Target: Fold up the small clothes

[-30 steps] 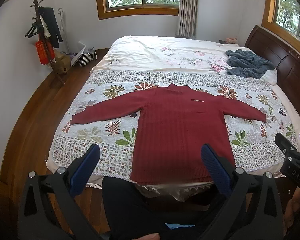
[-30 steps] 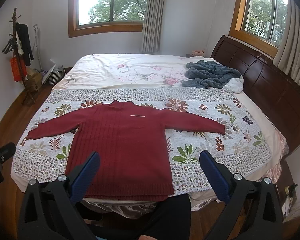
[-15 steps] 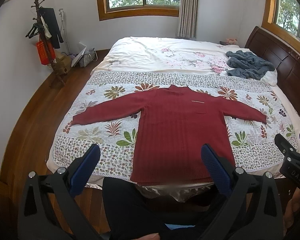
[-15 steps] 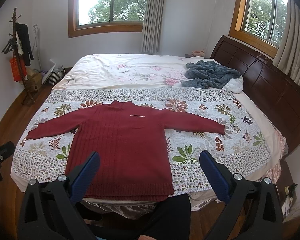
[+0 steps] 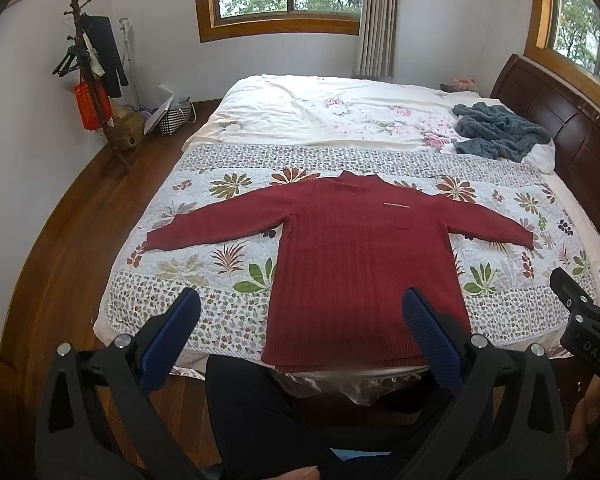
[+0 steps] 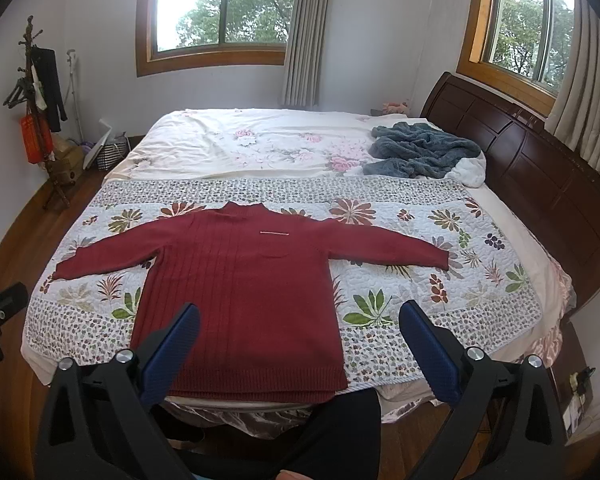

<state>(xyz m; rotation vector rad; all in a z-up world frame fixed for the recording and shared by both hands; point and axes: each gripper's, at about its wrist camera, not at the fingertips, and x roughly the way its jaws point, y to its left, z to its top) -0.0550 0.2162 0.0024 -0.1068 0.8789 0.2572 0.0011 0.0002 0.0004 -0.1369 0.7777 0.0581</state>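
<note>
Sweater (image 5: pixel 364 264) was spread flat on the quilt (image 5: pixel 204 304), sleeves out; both grippers, left (image 5: pixel 300 320) and right (image 6: pixel 300 320), were held wide apart, empty.

Each black claw (image 5: pixel 300 320) (image 6: pixel 300 322) has blue textured fingertips (image 5: pixel 428 328), silver screws; the person wears dark trousers (image 5: pixel 260 408).

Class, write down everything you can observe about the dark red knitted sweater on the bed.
The dark red knitted sweater lies flat, front up, on the floral quilted bedspread. Both long sleeves stretch out sideways, its short collar points toward the far window, and its ribbed hem reaches the near bed edge. Vertical ribs run down the body; a thin pale bar sits on the chest. Nothing grips it, and it is not yet folded.
</note>
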